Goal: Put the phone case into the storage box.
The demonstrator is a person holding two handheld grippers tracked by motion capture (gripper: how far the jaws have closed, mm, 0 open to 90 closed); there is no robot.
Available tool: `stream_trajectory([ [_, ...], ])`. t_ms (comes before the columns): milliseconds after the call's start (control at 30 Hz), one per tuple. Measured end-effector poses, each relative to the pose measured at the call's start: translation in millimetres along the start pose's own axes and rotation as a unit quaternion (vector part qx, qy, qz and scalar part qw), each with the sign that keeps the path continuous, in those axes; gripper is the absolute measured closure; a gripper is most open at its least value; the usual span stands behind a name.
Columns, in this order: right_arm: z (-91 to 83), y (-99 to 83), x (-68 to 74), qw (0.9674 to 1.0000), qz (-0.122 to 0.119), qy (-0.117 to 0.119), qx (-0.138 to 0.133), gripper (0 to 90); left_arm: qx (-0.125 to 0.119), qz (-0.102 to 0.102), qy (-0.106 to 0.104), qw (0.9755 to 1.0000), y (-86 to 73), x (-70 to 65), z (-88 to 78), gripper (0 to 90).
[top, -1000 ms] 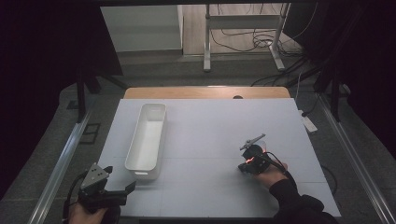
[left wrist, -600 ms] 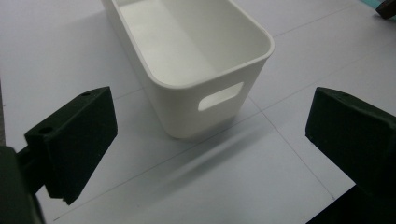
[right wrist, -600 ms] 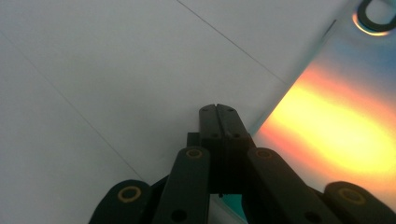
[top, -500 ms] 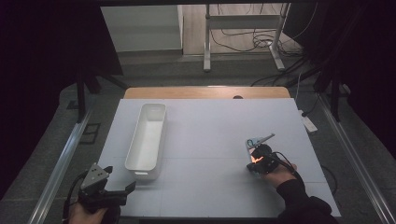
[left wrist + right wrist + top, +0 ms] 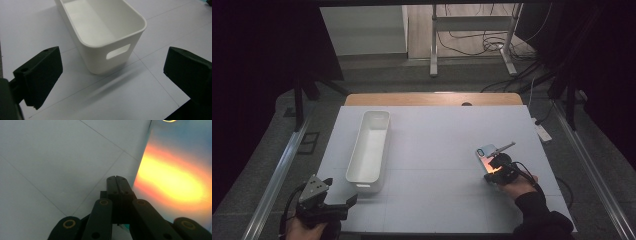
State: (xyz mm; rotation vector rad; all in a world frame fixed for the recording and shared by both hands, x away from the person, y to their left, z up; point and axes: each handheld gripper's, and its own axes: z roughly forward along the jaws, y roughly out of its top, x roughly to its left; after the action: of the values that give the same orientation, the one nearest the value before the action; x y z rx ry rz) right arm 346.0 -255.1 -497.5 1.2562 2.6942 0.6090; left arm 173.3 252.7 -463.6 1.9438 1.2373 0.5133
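A long white bin [image 5: 368, 147] stands on the left half of the pale table [image 5: 437, 150]. My left gripper [image 5: 343, 204] rests at the near left edge, its jaws wide apart. In the left gripper view [image 5: 113, 66] they frame the bin's near end [image 5: 105, 37] and its handle slot without touching it. My right gripper [image 5: 491, 163] is low over the table's right side, jaws pressed together with nothing between them [image 5: 116, 178]. A flat shiny blue and orange thing [image 5: 485, 152] lies close beside the jaws [image 5: 175, 177]. I cannot tell if they touch.
The bin is empty inside. A bare wooden strip [image 5: 432, 98] runs along the table's far edge, with stand legs and cables [image 5: 472, 45] on the floor beyond. Metal rails [image 5: 277, 175] flank both sides of the table.
My right hand has slid to the right across the table, and the flat shiny thing has shifted right along with it. The left gripper and the bin have stayed put.
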Motion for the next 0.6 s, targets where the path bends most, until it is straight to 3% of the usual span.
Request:
stream_trajectory([
  [267, -2.7, -3.3, -7.3, 0.9999, 0.012, -0.003, -0.003, 89.3, 0.000, 0.001, 0.001, 1.0000, 0.1, -0.2, 0.1, 2.5],
  [600, -6.3, -2.0, -4.9, 0.9998, 0.013, 0.005, -0.015, 89.2, 0.002, 0.001, 0.002, 1.0000, 0.2, -0.3, 0.3, 2.6],
])
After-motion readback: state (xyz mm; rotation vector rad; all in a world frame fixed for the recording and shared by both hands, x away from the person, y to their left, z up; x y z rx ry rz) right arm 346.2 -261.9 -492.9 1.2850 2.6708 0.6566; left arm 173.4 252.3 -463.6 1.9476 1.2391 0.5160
